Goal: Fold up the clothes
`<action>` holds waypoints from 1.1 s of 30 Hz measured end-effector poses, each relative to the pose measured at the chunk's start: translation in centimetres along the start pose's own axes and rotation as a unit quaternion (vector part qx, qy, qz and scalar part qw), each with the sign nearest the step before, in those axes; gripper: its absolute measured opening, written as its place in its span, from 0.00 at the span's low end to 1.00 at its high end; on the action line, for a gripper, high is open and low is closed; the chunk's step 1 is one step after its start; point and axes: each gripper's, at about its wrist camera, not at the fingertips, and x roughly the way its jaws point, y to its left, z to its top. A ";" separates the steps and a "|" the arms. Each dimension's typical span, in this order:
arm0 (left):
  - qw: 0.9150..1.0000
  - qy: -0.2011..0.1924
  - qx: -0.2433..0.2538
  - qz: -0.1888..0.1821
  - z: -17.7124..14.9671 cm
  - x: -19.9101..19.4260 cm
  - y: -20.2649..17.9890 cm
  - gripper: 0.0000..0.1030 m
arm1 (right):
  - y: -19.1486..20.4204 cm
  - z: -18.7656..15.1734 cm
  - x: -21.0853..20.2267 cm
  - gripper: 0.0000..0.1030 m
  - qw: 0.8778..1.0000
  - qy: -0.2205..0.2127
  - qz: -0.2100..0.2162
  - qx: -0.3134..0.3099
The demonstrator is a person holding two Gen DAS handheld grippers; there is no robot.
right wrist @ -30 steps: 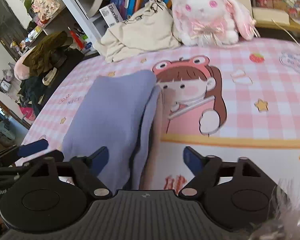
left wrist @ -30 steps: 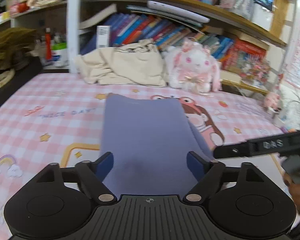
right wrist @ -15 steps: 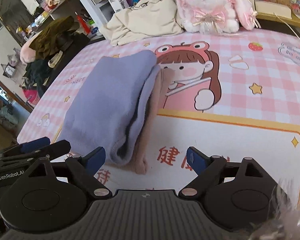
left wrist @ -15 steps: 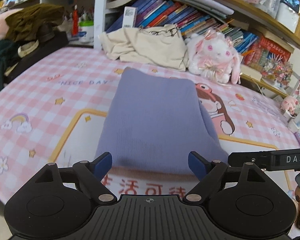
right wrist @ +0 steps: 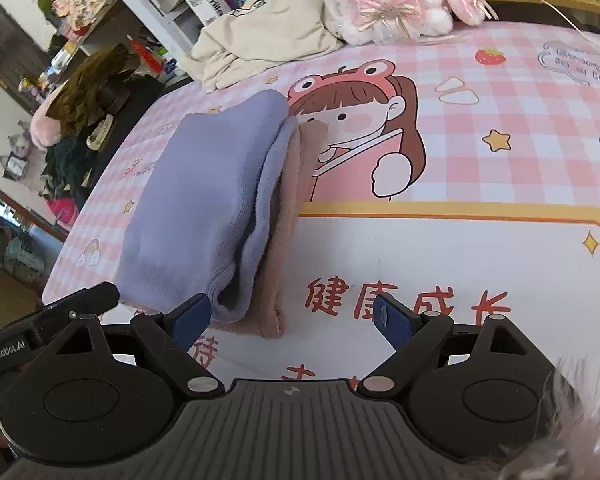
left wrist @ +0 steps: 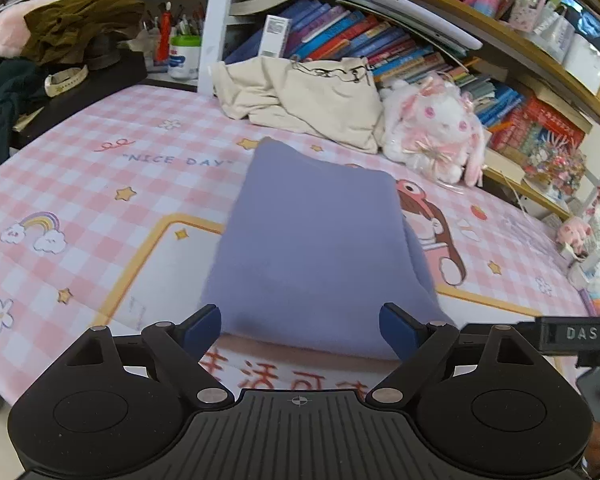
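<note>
Both grippers, left gripper (left wrist: 300, 326) and right gripper (right wrist: 292, 318), have drawn back, fingers spread and empty (nothing pinched); lilac garment (left wrist: 320, 252) lies folded, apparently complete.

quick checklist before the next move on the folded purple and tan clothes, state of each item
1. Left gripper open and holding nothing: ok.
2. Right gripper open and holding nothing: ok.
3. Purple garment folded, lying on the tan garment: ok.
4. Edges aligned: not ok, the tan layer sticks out along the right side and near end.
5. Stack clear of the cream bag and plush rabbit: ok.
6. Far edge of the stack tidy: cannot tell.
</note>
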 end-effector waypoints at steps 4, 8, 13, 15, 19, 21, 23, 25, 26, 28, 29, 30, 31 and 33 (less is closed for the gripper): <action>1.000 0.000 0.009 -0.008 1.2 0.9 1.3 0.86 | 0.7 0.3 0.3 0.86 1.000 -0.010 -0.011 0.009; 0.999 0.012 0.017 -0.025 2.8 2.3 2.8 0.87 | 1.5 0.7 0.7 0.86 0.999 -0.024 -0.027 0.029; 0.997 0.041 0.006 -0.061 4.2 4.2 5.0 0.92 | 2.1 1.1 1.8 0.86 0.997 -0.028 -0.036 0.066; 0.995 0.062 -0.004 -0.080 4.7 5.2 5.9 0.94 | 2.2 1.1 2.3 0.86 0.995 -0.027 -0.036 0.086; 0.983 0.129 -0.024 -0.129 5.0 8.0 7.0 0.94 | 1.8 1.0 3.4 0.84 0.990 -0.019 -0.028 0.135; 0.978 0.145 -0.034 -0.148 5.1 9.0 7.4 0.93 | 1.6 0.8 4.0 0.81 0.987 -0.014 -0.022 0.160; 0.974 0.152 -0.043 -0.161 5.3 9.7 7.8 0.93 | 1.4 0.7 4.3 0.76 0.984 -0.015 -0.013 0.179; 0.970 0.160 -0.058 -0.173 5.4 10.5 8.2 0.93 | 1.6 0.8 4.6 0.68 0.983 -0.019 -0.011 0.183; 0.968 0.162 -0.067 -0.178 5.5 10.8 8.4 0.92 | 1.7 0.9 4.7 0.64 0.983 -0.021 -0.011 0.184; 0.965 0.165 -0.081 -0.188 5.7 11.5 8.6 0.92 | 2.0 1.2 5.2 0.60 0.984 -0.024 -0.011 0.179; 0.964 0.165 -0.083 -0.191 5.8 11.7 8.6 0.92 | 2.2 1.4 5.4 0.55 0.984 -0.024 -0.014 0.174; 0.963 0.164 -0.083 -0.195 5.9 11.9 8.5 0.91 | 2.4 1.5 5.6 0.51 0.985 -0.024 -0.018 0.168; 0.964 0.164 -0.077 -0.193 5.9 12.0 8.2 0.86 | 2.6 1.7 5.8 0.49 0.986 -0.024 -0.022 0.162; 0.970 0.160 -0.053 -0.176 6.1 11.9 7.6 0.75 | 3.5 1.8 5.9 0.38 0.990 -0.027 -0.033 0.132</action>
